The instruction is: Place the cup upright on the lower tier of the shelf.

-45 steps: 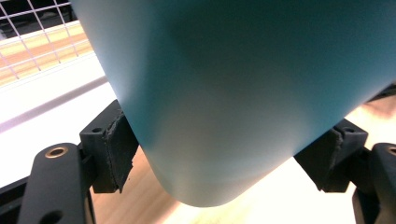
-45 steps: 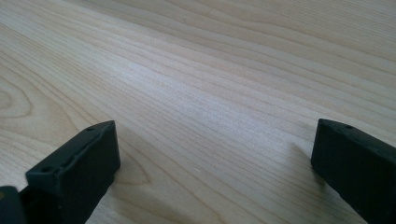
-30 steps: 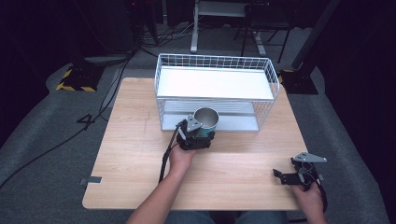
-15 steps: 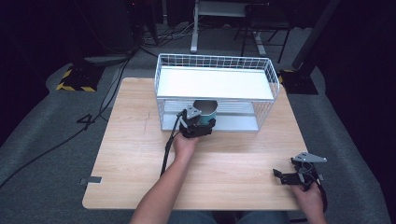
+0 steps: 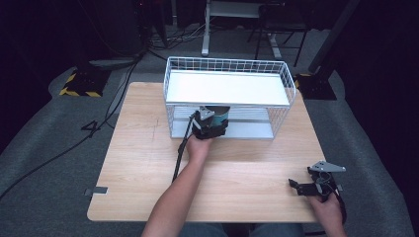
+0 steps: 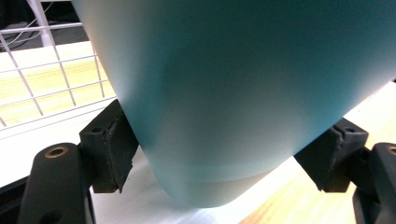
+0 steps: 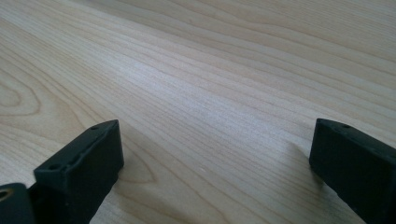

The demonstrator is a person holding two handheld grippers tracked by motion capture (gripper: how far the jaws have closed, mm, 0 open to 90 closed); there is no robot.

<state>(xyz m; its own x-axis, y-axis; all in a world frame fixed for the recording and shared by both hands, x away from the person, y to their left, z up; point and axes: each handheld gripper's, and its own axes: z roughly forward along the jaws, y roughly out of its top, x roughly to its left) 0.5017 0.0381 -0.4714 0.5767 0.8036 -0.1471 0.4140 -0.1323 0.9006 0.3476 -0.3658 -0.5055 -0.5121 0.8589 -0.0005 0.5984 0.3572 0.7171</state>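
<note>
A teal cup with a dark inside sits between the jaws of my left gripper, at the front opening of the white wire rack. The cup's top is tucked under the rack's upper white shelf. In the left gripper view the cup hangs just above the lower white shelf, and both pads press its sides; that gripper is shut on it. My right gripper rests low over the table at the front right, open, with bare wood between its jaws.
The rack stands at the back middle of the wooden table, its wire sides close around the cup. Dark floor with cables and a yellow-black striped block lies beyond the table's left edge.
My left gripper has carried the cup forward from in front of the rack to under its upper shelf. The right gripper has stayed put.
</note>
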